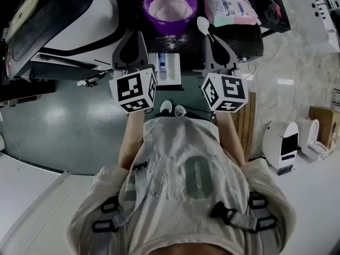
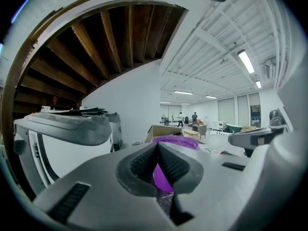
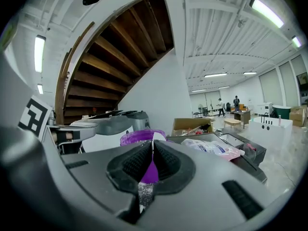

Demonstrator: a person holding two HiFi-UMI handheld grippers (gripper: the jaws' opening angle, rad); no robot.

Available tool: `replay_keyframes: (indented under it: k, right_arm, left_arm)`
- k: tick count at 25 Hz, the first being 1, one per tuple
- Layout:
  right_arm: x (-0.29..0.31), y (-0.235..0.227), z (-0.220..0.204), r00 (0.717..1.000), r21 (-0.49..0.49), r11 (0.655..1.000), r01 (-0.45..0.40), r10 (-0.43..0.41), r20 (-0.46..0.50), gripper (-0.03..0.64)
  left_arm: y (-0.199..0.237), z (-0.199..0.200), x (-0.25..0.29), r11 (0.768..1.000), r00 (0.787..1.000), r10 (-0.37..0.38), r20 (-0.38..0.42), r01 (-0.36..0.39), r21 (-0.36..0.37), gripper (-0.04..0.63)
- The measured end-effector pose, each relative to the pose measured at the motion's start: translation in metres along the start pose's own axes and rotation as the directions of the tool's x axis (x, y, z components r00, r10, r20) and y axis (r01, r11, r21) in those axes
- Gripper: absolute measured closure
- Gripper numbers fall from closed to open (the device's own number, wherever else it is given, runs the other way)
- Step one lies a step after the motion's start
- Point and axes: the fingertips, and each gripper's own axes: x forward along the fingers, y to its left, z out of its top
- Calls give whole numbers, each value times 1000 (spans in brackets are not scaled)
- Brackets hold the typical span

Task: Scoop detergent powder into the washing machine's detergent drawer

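Observation:
A purple bowl [image 1: 170,7] of white detergent powder stands on the black table top, with a white spoon [image 1: 203,24] lying just to its right. The white detergent drawer [image 1: 168,69] is pulled out below the bowl, between my two grippers. My left gripper [image 1: 133,37] is shut and empty, left of the drawer. My right gripper [image 1: 212,39] is also shut and empty, its tips just below the spoon. In the left gripper view the closed pads [image 2: 144,163] point at the bowl [image 2: 177,141]. In the right gripper view the bowl [image 3: 137,137] sits behind the closed pads [image 3: 137,161].
The washing machine [image 1: 64,20] with its lid raised fills the left side. A detergent packet [image 1: 229,7] lies at the table's right, beside a dark tray [image 3: 240,146]. A white appliance [image 1: 280,142] and a cardboard box [image 1: 324,122] stand on the floor at right.

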Motion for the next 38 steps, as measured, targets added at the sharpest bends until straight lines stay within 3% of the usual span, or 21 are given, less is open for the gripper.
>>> replay_keyframes:
  k: [4, 13, 18, 21, 25, 30, 33, 38]
  right_arm:
    - [10, -4, 18, 999, -4, 1000, -31, 31, 5, 604]
    - [47, -4, 34, 997, -35, 996, -78, 78, 4, 604]
    - [68, 8, 49, 986, -114, 979, -169, 166, -33, 604]
    - [84, 20, 60, 968, -180, 951, -250, 242, -65, 604]
    - [111, 37, 62, 914, -322, 857, -403, 357, -194, 604]
    - [138, 48, 48, 838, -496, 680, -540, 378, -394, 604]
    - [147, 59, 32, 770, -536, 559, -633, 381, -511, 604]
    - [157, 76, 4, 644, -520, 389, -761, 351, -680, 604]
  left_arm:
    - [5, 18, 8, 999, 1000, 27, 0, -27, 24, 575]
    - [29, 22, 38, 998, 998, 69, 7, -69, -5, 575]
    - [31, 23, 49, 998, 998, 60, 2, -60, -11, 575]
    - [30, 19, 53, 999, 999, 51, -5, -51, -15, 575]
    - [33, 12, 55, 998, 999, 48, -10, -48, -34, 575]
    - [40, 7, 52, 996, 999, 46, -1, -46, -71, 574]
    - [47, 4, 51, 997, 998, 59, -8, -60, -55, 575]
    - [63, -7, 49, 994, 996, 85, -22, -86, -69, 575]
